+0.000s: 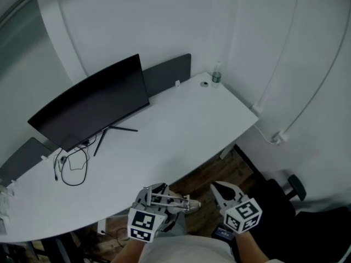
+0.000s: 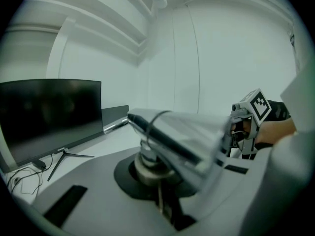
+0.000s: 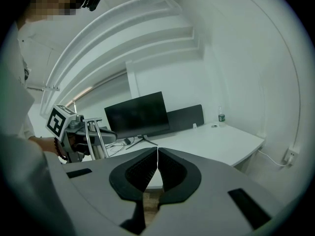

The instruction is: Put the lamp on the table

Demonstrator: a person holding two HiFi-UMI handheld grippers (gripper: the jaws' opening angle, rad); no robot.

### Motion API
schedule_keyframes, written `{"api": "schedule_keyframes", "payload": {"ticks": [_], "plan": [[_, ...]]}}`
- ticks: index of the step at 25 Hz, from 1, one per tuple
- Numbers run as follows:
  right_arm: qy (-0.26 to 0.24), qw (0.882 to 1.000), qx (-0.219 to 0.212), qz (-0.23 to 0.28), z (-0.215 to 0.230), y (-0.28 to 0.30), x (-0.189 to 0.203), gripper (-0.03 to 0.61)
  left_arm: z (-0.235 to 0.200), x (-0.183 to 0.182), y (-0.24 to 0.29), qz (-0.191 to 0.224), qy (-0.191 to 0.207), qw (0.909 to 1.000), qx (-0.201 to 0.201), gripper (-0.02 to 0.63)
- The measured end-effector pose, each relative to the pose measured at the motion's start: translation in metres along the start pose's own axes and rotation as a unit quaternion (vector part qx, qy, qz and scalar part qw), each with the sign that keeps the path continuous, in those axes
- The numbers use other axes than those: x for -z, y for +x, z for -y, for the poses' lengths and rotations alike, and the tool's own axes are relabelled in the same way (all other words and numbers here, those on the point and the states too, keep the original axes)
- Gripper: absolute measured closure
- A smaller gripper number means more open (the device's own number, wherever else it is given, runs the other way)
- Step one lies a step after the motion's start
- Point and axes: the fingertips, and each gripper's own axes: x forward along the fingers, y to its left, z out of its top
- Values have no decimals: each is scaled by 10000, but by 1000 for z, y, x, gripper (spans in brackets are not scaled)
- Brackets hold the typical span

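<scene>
A folded silver metal lamp point(image 1: 167, 200) hangs in the air just off the near edge of the white table point(image 1: 186, 130), with my left gripper point(image 1: 163, 203) shut on it. In the left gripper view the lamp point(image 2: 172, 139) fills the middle, its shiny arm and round joint sitting right over the jaws of the left gripper point(image 2: 160, 195). My right gripper point(image 1: 222, 188) floats beside it to the right, shut with nothing in it. The right gripper view shows the right gripper point(image 3: 156, 173) with its dark pads pressed together, and the lamp point(image 3: 96, 136) off to the left.
A black monitor point(image 1: 93, 100) stands on the table's left half with a loop of cables point(image 1: 74, 166) by its foot. A small bottle point(image 1: 217, 74) stands at the far corner. A dark divider panel point(image 1: 167, 73) runs behind. A black chair point(image 1: 285, 193) is at the right.
</scene>
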Motion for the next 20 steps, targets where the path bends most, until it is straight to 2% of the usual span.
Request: {"api": "schedule_keyframes", "payload": {"ticks": [7, 20], "plan": [[-33, 10000, -11, 20, 31, 48, -27, 546, -34, -22, 50, -5, 21, 10000, 55, 595], [11, 9998, 208, 55, 72, 121, -67, 546, -89, -62, 109, 107, 107, 9995, 269, 595]]}}
